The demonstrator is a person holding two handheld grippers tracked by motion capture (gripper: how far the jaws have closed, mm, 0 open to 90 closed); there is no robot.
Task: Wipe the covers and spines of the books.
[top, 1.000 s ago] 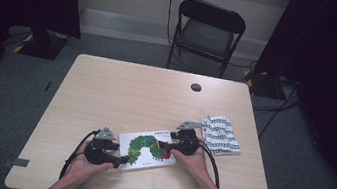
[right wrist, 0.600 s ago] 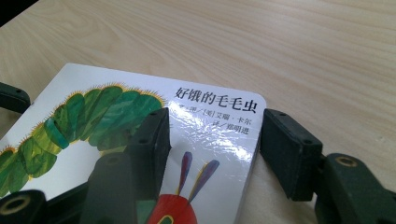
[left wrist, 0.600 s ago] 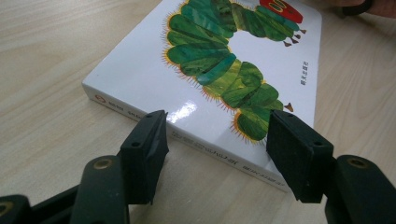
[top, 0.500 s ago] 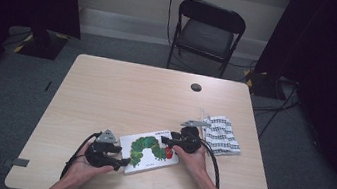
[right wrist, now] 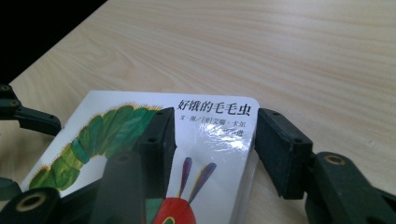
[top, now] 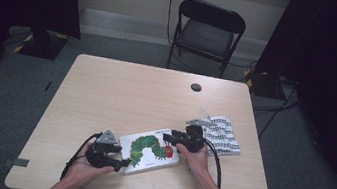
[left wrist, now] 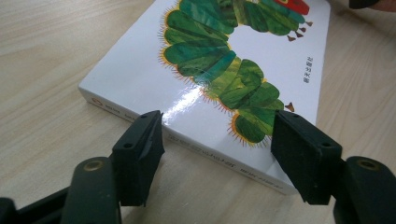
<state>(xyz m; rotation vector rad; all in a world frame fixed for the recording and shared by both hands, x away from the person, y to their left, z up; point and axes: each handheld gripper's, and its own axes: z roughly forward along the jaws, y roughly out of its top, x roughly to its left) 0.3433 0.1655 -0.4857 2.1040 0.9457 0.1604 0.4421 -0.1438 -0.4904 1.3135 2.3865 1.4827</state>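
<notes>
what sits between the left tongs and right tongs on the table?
The caterpillar book lies flat between the left tongs and the right tongs, one at each end; clearest in the high view.

The picture book [left wrist: 261, 65] has a glossy white cover bearing a caterpillar in mottled light and dark green segments, edged with a yellow-orange fringe, with a red head and small brown feet; its title characters are printed in black. The surface [top: 126, 93] is pale wood with a fine grain. The folded cloth [top: 223, 135] is white with rows of small black marks. Both grippers' jaws are matt black. The folding chair [top: 206, 29] is black, and the floor [top: 15, 92] is grey carpet.
</notes>
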